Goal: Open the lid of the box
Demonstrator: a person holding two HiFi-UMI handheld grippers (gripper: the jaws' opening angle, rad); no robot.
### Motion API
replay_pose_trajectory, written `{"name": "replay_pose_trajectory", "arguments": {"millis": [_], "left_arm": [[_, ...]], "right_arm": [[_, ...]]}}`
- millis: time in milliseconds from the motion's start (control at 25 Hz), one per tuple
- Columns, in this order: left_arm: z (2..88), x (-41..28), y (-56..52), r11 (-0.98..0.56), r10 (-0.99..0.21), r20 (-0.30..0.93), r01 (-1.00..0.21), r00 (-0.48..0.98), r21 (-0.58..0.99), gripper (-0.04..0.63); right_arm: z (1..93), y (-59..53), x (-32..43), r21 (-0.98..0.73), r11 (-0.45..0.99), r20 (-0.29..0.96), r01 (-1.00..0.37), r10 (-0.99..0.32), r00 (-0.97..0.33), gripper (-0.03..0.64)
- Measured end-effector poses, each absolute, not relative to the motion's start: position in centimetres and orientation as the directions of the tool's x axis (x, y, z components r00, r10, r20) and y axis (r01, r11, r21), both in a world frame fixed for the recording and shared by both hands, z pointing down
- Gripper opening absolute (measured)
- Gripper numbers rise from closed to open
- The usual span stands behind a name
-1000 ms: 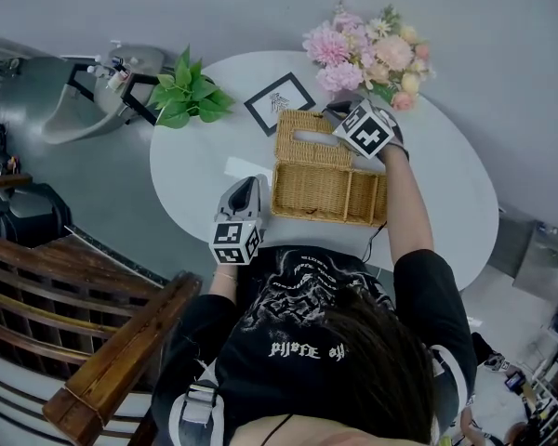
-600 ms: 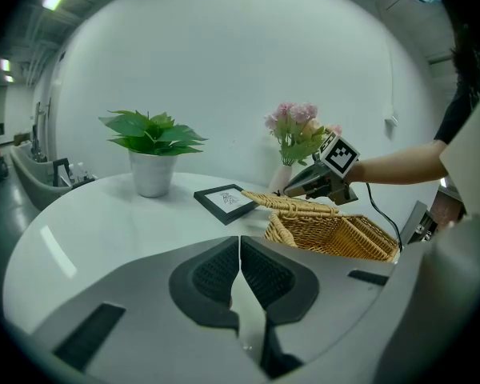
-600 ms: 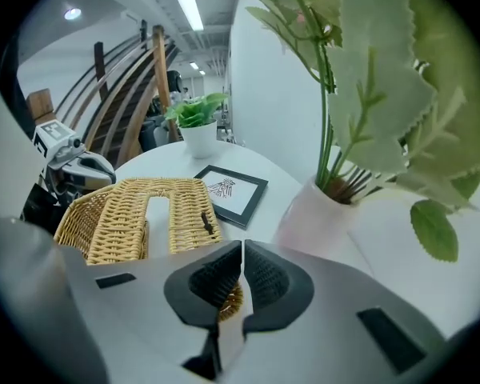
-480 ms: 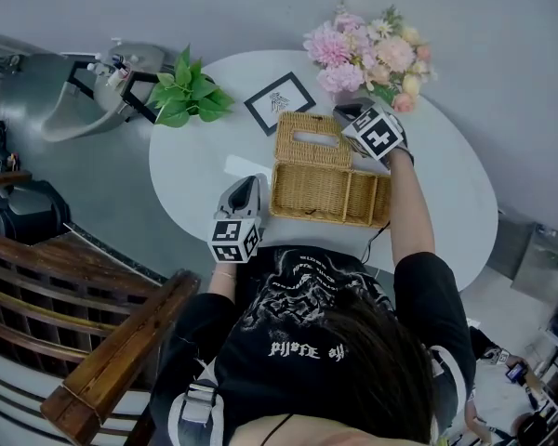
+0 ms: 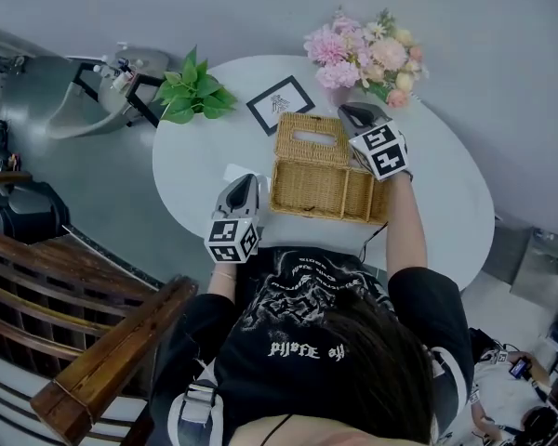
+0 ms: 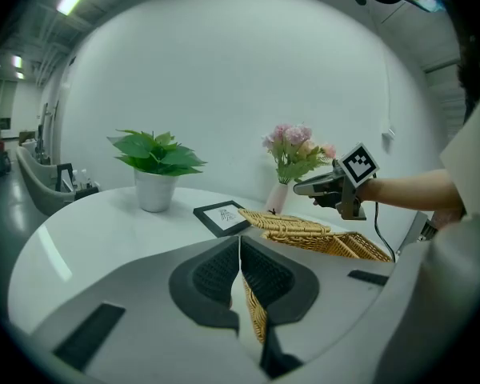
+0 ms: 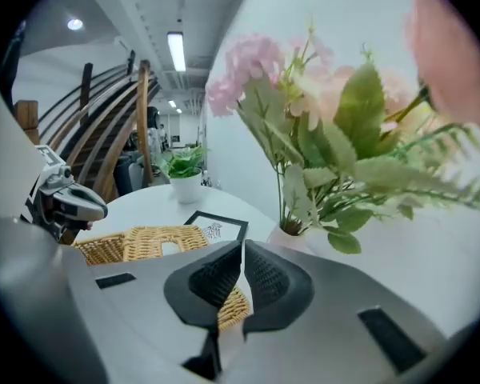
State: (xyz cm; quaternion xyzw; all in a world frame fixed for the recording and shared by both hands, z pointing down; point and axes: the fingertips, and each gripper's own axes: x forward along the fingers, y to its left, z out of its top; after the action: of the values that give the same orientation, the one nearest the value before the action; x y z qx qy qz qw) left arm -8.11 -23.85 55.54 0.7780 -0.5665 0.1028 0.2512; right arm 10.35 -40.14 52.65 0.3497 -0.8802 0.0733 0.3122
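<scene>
The right claw has drawn back toward the person from over the lid. It now hovers above the right wall of the wicker box, jaws pressed together on nothing. The lid lies folded back flat behind the box, mid-worktop, so the opening looks done. The left claw (likewise closed, holding nothing) sits just left of the box, by the worktop's near edge. Flowers crowd the right claw's far side; open room lies to its right.
</scene>
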Motion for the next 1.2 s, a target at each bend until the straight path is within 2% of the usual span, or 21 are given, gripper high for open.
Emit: {"name": "replay_pose_trajectory", "arguments": {"millis": [160,400,560,840,1200], "left_arm": [[53.9,-8.4,-23.5,-0.229,-0.856,0.392,-0.928,0.336,0.295,0.025],[52.0,-7.5,-22.9,-0.293,-0.858,0.352,-0.92,0.373,0.259,0.025],[51.0,-7.3,-22.5,-0.306,-0.863,0.317,-0.907,0.393,0.29,0.025],[50.0,-6.4,-22.1,-0.361,-0.852,0.288,-0.889,0.438,0.282,0.025],[50.1,-5.3,-21.6,-0.403,-0.834,0.275,-0.869,0.478,0.286,0.025]], "right_arm": [[50.1,-38.4,10.7,0.032,0.69,0.521,-0.723,-0.629,-0.577,0.035],[47.4,-35.5,11.8,0.079,0.603,0.439,-0.794,-0.736,-0.516,0.035],[45.9,-33.3,12.5,0.079,0.544,0.378,-0.835,-0.791,-0.48,0.035],[44.7,-30.1,13.8,-0.055,0.452,0.298,-0.891,-0.844,-0.446,0.035],[45.2,-25.8,14.1,-0.098,0.388,0.255,-0.917,-0.88,-0.4,0.035]]}}
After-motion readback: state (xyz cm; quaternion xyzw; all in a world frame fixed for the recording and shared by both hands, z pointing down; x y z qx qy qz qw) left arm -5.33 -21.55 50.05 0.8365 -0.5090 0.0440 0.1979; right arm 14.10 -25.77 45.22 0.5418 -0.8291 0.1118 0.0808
